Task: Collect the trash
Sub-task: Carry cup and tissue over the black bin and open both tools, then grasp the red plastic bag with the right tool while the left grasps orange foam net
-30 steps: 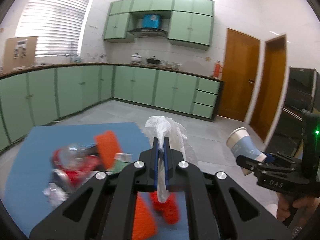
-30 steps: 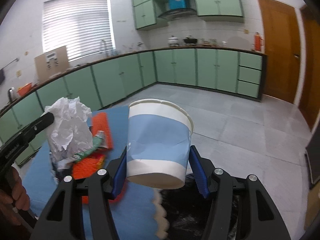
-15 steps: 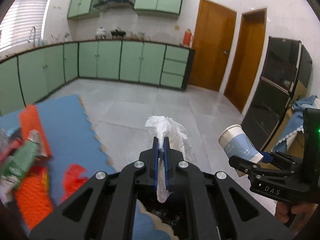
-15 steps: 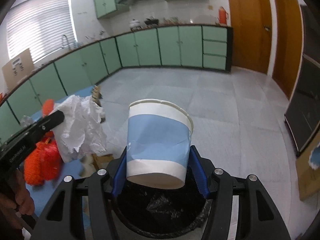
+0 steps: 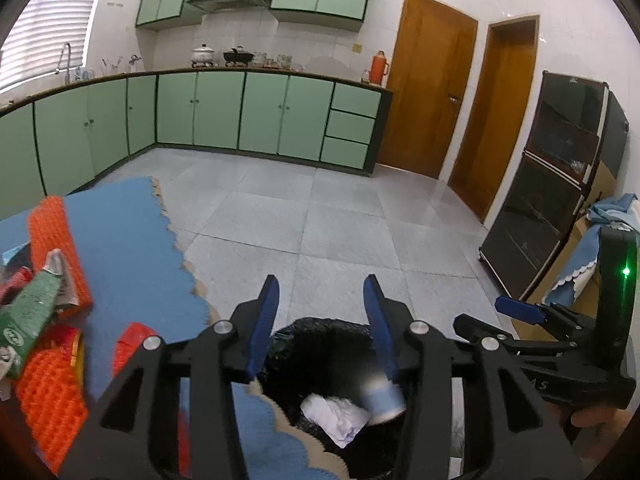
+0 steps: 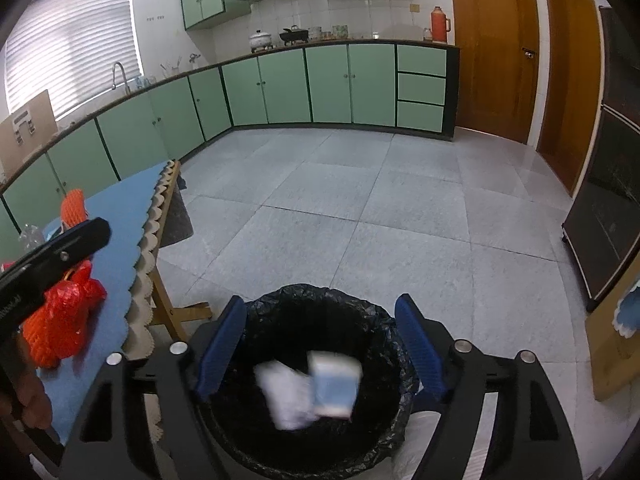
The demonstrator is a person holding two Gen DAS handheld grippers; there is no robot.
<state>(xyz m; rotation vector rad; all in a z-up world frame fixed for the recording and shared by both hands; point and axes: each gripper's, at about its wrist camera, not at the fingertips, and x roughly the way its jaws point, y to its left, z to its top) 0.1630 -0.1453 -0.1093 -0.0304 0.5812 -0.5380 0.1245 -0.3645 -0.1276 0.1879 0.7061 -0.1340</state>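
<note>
Trash bin [image 6: 384, 320] rim shows whole only from the right wrist; both jaws opening, nothing between them.

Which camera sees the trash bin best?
The right wrist view: the bin, lined with a black bag, shows almost its whole round rim, with the paper cup and tissue blurred inside. The left wrist view shows only part of it, behind the gripper's black frame.

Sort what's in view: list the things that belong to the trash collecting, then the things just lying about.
Part of the job:
- bin with black liner
- crumpled white paper, in the bin
- blue paper cup, in the bin
- red and orange litter on the blue table

Just there:
- green cabinets
- wooden doors
- red thermos
</note>
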